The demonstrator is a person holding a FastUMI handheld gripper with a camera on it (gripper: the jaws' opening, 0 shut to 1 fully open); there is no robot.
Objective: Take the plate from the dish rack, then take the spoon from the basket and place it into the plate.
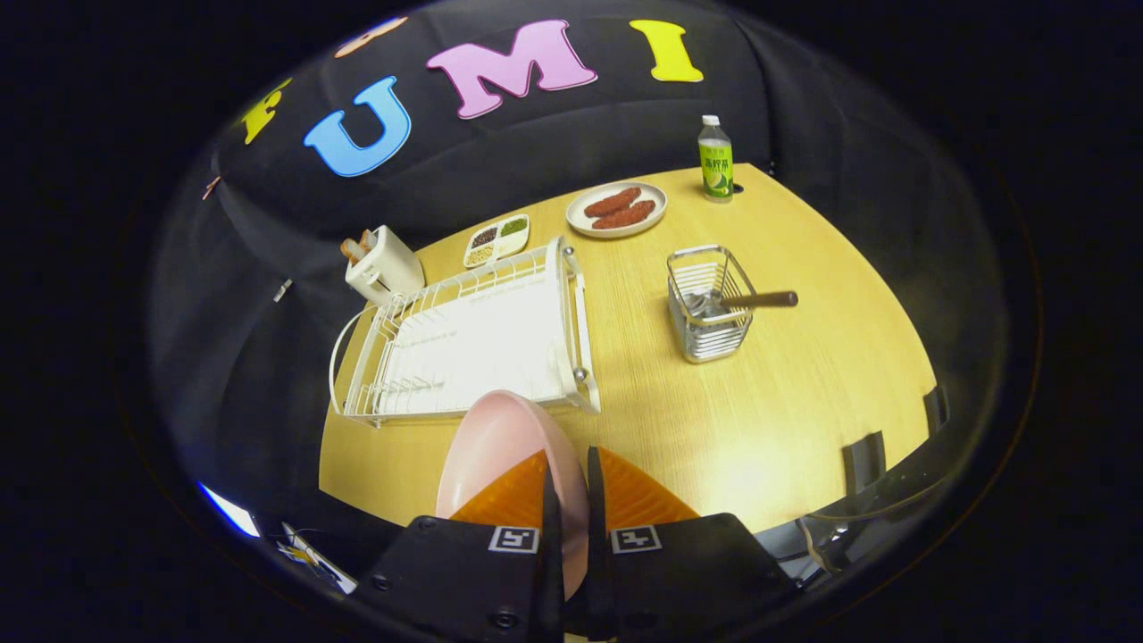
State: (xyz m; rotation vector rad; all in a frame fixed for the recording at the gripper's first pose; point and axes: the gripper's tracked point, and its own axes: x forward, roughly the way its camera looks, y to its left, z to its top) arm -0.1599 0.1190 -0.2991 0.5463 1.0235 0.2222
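Your claw (571,487) grips the pink plate (496,451) by its rim, held above the worktop (759,402).

From the left: the white dish rack (473,335) sits just beyond the plate; to its right stands the wire basket (708,304), where what looks like the spoon (759,300) leans, its dark handle poking over the rim.

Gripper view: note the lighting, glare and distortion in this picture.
Gripper view: fisheye bends the light wooden table's edges into curves; overhead light blows out the white wire dish rack's tray and leaves a pale glare patch on the wood beyond the gripper, which is shut on the pink round plate; the silver wire basket stays sharp.
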